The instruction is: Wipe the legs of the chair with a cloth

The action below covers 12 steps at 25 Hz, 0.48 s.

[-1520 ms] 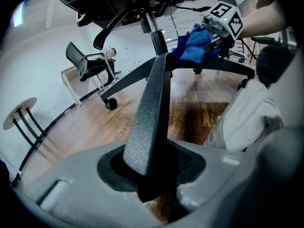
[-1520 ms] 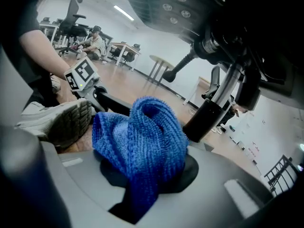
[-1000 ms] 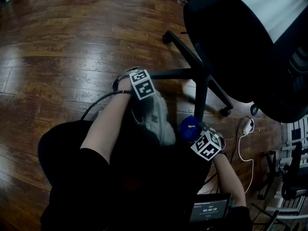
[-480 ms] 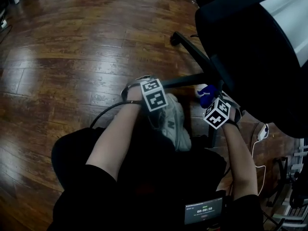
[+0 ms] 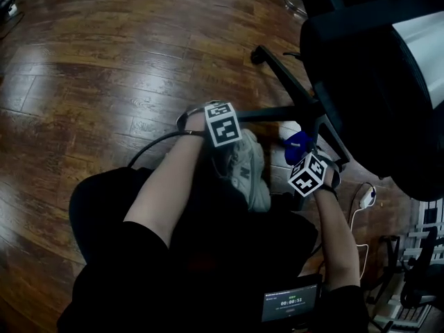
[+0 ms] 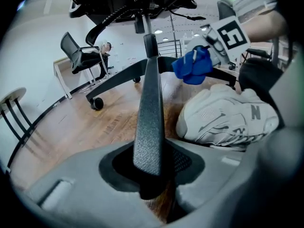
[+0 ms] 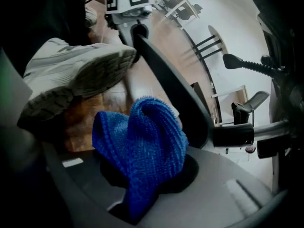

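Observation:
A black office chair (image 5: 374, 82) stands on a star base with black legs. One chair leg (image 6: 149, 103) runs away between my left gripper's (image 6: 149, 175) jaws, which have just been closing and now grip it. In the head view that left gripper (image 5: 239, 116) sits on the leg that points left (image 5: 277, 111). My right gripper (image 7: 142, 175) is shut on a bunched blue cloth (image 7: 142, 141). The cloth (image 5: 298, 144) hangs just below the base's hub, close beside the held leg (image 7: 171, 94); I cannot tell whether they touch. The cloth (image 6: 192, 68) also shows in the left gripper view.
The person's white sneaker (image 5: 250, 172) rests on the wooden floor (image 5: 104, 82) between the two grippers. A white charger and cable (image 5: 365, 198) lie at the right. More chairs (image 6: 83, 58) stand farther off. A small screen (image 5: 291, 304) sits at the bottom.
My right gripper has carried the blue cloth from beside the sneaker up towards the chair's hub. The left gripper has stayed on its leg.

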{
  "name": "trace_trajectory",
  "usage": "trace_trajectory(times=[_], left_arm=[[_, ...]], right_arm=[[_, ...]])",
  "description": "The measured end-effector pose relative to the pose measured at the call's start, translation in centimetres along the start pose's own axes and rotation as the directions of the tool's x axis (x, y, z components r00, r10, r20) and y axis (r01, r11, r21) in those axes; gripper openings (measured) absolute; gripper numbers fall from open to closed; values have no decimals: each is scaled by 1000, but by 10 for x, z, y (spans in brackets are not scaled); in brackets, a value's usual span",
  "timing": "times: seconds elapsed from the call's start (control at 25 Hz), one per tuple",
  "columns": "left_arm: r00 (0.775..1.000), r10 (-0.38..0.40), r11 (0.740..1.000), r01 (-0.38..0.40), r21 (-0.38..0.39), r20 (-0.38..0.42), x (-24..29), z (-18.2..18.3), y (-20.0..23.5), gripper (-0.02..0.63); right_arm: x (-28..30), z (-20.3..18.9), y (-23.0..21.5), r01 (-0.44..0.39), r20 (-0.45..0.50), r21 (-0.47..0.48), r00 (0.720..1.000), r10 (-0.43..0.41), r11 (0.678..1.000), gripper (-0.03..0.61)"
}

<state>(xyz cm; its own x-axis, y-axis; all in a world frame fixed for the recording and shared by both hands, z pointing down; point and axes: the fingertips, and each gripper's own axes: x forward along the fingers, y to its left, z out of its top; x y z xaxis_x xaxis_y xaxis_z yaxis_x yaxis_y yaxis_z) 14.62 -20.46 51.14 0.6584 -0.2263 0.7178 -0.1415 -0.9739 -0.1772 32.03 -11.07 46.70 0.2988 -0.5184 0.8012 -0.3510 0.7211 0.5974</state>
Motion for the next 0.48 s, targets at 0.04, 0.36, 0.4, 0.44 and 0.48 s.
trace_trajectory(times=[0.04, 0.36, 0.4, 0.44, 0.48], left_arm=[[1000, 12, 1000, -12, 10, -9, 1, -1, 0, 129], [994, 78, 996, -75, 50, -70, 5, -4, 3, 126], [995, 78, 996, -75, 46, -69, 5, -4, 3, 126], [995, 77, 996, -74, 42, -69, 5, -3, 3, 126], [995, 77, 997, -74, 38, -69, 5, -3, 3, 126]], right_arm=[[-7, -5, 19, -26, -6, -11, 1000, 26, 1000, 77], [-43, -36, 120, -242, -86, -41, 967, 238, 969, 76], [-43, -36, 118, -237, -84, -39, 969, 233, 971, 75], [-41, -36, 116, -232, -84, -34, 970, 229, 972, 75], [-38, -36, 111, -227, -86, -28, 971, 224, 973, 75]])
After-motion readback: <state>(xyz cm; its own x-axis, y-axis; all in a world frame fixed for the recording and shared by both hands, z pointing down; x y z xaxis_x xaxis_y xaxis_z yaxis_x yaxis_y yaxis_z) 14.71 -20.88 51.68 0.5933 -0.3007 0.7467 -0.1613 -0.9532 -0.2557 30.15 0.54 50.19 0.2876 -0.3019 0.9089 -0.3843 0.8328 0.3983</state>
